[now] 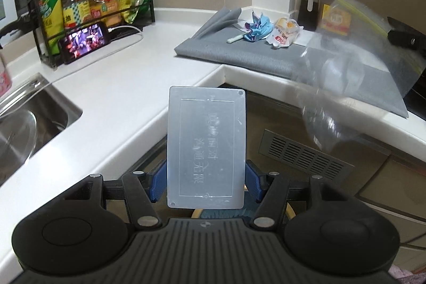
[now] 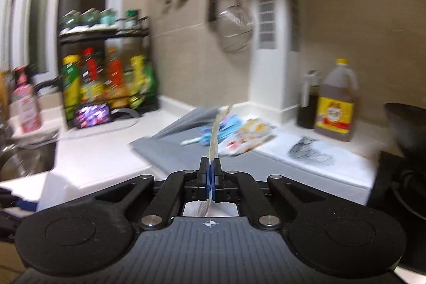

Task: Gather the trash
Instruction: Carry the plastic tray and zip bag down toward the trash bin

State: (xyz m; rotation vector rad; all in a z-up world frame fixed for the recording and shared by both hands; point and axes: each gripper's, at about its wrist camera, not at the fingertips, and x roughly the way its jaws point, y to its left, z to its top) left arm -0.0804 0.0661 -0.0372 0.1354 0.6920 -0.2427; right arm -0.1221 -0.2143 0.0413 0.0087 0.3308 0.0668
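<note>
I'm working in a home kitchen.
At left I see a steel sink [image 1: 40,108] and a rack of sauce bottles [image 1: 80,4]; a strainer [image 2: 234,28] hangs on the tiled wall above the white table [image 1: 111,87].

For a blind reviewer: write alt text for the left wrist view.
The left gripper clamps a translucent plastic card upright over the counter's inner corner. Beyond, a blue wrapper and a snack packet lie on a grey mat; a blurred clear bag hangs at right.
</note>
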